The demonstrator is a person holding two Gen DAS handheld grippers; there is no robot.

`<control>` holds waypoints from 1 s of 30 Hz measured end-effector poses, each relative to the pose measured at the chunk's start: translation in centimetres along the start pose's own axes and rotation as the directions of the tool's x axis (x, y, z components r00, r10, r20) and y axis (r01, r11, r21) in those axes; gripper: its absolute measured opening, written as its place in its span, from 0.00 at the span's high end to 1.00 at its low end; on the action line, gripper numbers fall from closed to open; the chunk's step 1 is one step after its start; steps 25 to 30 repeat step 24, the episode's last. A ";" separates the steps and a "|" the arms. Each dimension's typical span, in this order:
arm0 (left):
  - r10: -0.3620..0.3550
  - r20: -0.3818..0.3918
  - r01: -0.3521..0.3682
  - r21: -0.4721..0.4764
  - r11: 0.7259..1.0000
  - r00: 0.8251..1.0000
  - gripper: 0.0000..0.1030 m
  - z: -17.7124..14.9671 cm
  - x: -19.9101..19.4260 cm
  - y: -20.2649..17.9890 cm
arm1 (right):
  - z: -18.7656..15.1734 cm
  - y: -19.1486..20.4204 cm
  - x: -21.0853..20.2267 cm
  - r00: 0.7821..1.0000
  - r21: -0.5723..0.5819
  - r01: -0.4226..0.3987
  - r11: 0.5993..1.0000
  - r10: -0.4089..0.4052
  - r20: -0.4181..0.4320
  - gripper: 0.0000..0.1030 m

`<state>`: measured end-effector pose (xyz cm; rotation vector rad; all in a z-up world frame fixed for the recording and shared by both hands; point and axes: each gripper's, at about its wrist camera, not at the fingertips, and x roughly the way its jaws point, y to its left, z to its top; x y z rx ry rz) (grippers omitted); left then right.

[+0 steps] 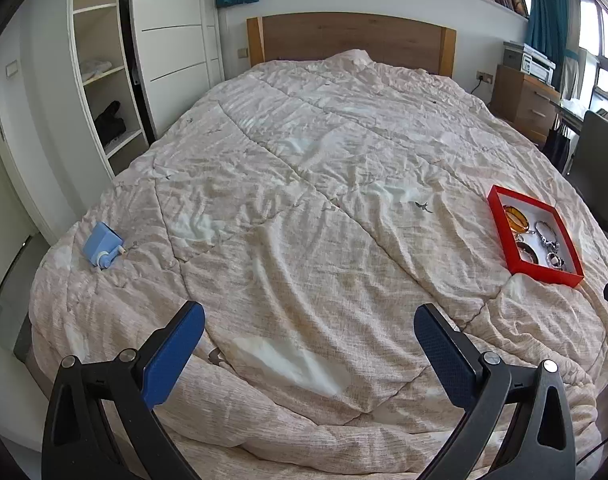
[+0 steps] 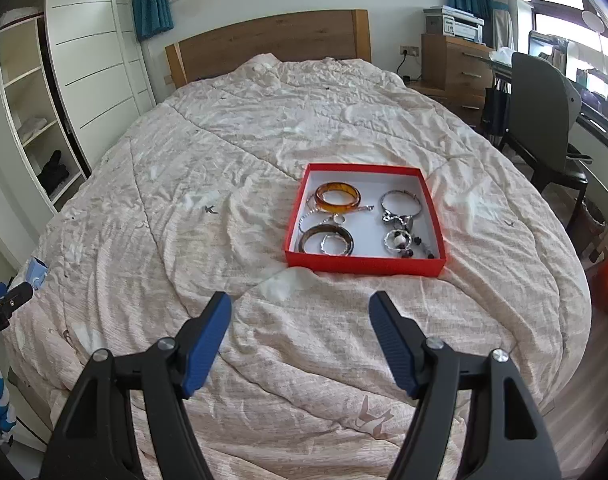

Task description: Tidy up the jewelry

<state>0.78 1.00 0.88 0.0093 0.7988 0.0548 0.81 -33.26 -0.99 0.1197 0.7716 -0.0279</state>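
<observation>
On the rumpled quilt point(image 2: 232, 152), beyond the right gripper point(image 2: 300, 320), a red tray point(image 2: 363, 266) of bracelets point(image 2: 337, 197) is seen; both it and the left gripper point(image 1: 309, 330) are held spread, empty.

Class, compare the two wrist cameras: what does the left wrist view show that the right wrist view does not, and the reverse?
Only the left wrist view shows the whole blue box at the quilt's left edge and the open left gripper head-on. Only the right wrist view shows the tray's contents clearly, such as the amber bangle and dark bangle, and the open right gripper. Both share the red tray, quilt and headboard.
</observation>
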 end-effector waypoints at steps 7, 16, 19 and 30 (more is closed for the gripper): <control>-0.011 -0.014 0.011 0.008 1.000 1.000 0.00 -0.1 0.6 -0.4 | 0.0 -0.1 0.5 1.000 0.002 0.002 1.000 -0.002 -0.010 0.32; -0.016 -0.030 0.016 0.000 1.000 0.999 0.00 -0.2 1.4 -0.3 | -0.1 -0.2 0.9 1.000 0.003 0.006 1.000 -0.006 -0.020 0.32; -0.019 -0.036 0.019 -0.001 1.000 0.999 0.00 -0.2 1.5 -0.2 | -0.2 -0.2 1.3 1.000 0.001 0.006 1.000 -0.006 -0.027 0.32; -0.024 -0.044 0.024 -0.001 1.000 0.999 0.00 -0.4 1.8 -0.3 | -0.4 -0.2 1.6 0.999 0.003 0.006 1.000 -0.006 -0.033 0.32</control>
